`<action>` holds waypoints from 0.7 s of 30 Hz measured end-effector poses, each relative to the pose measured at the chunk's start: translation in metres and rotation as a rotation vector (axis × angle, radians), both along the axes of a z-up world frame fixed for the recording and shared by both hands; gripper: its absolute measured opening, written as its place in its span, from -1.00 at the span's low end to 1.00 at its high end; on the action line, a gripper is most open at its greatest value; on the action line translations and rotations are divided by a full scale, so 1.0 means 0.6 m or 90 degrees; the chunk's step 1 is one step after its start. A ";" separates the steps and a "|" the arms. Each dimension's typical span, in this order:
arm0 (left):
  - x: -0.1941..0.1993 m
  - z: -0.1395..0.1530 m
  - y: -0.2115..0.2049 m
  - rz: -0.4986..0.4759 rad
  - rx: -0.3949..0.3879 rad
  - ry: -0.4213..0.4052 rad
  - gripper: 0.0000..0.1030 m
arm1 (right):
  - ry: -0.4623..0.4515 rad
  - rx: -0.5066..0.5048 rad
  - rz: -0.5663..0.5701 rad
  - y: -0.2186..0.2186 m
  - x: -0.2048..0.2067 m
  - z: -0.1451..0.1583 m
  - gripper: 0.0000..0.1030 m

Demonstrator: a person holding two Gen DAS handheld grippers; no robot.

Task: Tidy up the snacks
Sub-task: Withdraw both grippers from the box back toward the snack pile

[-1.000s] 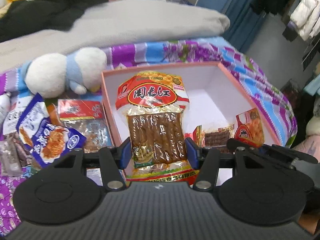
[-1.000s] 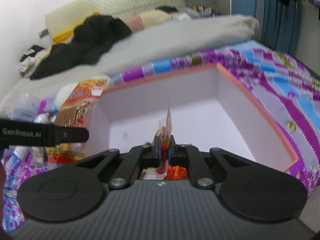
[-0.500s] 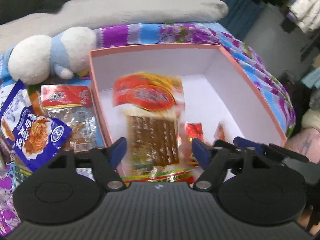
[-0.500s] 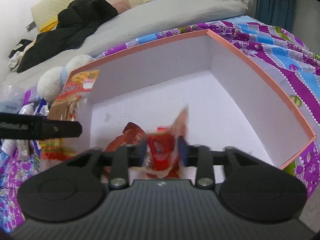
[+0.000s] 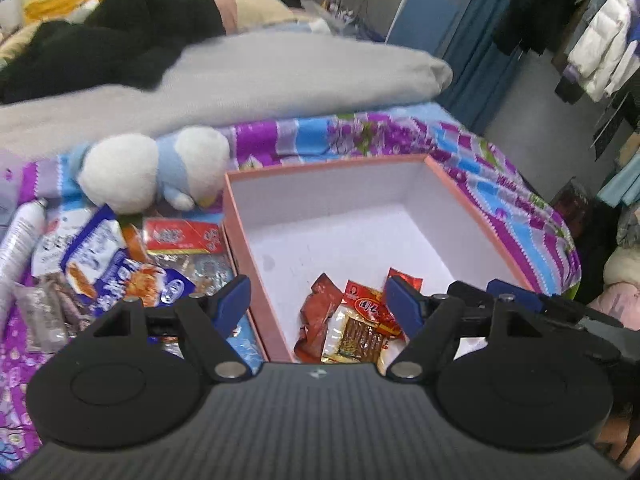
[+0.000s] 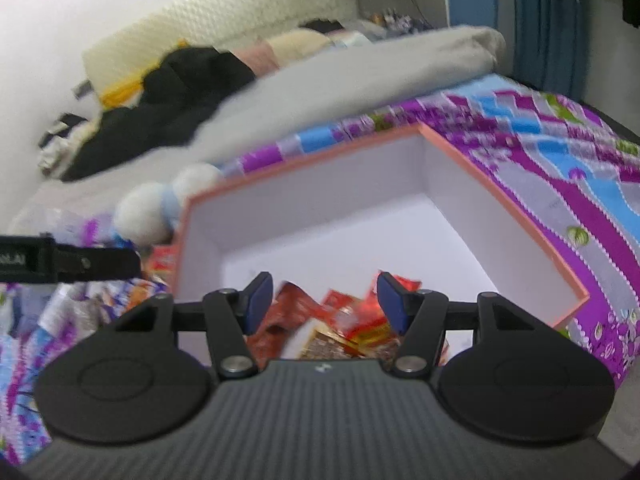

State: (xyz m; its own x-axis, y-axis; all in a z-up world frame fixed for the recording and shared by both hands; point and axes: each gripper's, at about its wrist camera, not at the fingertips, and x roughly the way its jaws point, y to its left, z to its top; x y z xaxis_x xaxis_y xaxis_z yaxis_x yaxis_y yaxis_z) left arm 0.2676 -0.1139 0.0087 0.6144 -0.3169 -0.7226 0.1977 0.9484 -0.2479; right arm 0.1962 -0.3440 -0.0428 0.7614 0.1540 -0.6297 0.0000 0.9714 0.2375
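The pink box (image 5: 328,166) with white inside lies open on the bedspread. On its near floor lie a clear pack of brown sticks with a red label (image 5: 360,330) and red packets (image 5: 316,312). My left gripper (image 5: 316,288) hovers open above them, nothing between its blue pads. The right gripper (image 6: 325,286) hangs over the same pile (image 6: 352,330) inside the box (image 6: 304,160); its jaws are opening and hold nothing. The right gripper's tips (image 5: 520,296) show at the right edge of the left wrist view.
Left of the box lie loose snacks: a blue-and-white bag (image 5: 120,276), a red-topped pack (image 5: 182,234), small grey packets (image 5: 44,312) and a white bottle (image 5: 20,236). A white-and-blue plush toy (image 5: 152,168) sits behind them. A grey duvet (image 5: 240,80) covers the bed beyond.
The left gripper let go of the large stick pack, which dropped into the box, and the gripper rose. The right gripper went from shut on a red packet to open; the packet lies in the box.
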 end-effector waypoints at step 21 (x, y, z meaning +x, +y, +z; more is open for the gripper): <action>-0.251 0.166 0.155 0.115 -0.010 -0.139 0.53 | -0.157 0.013 0.078 0.076 -0.159 0.164 0.17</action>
State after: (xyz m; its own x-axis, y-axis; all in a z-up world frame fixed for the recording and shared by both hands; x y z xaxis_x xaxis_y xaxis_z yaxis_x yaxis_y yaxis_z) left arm 0.1168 -0.0208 0.1080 0.8029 -0.1974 -0.5624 0.0757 0.9697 -0.2323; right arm 0.1009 -0.2983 0.0558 0.8661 0.2645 -0.4241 -0.1769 0.9558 0.2347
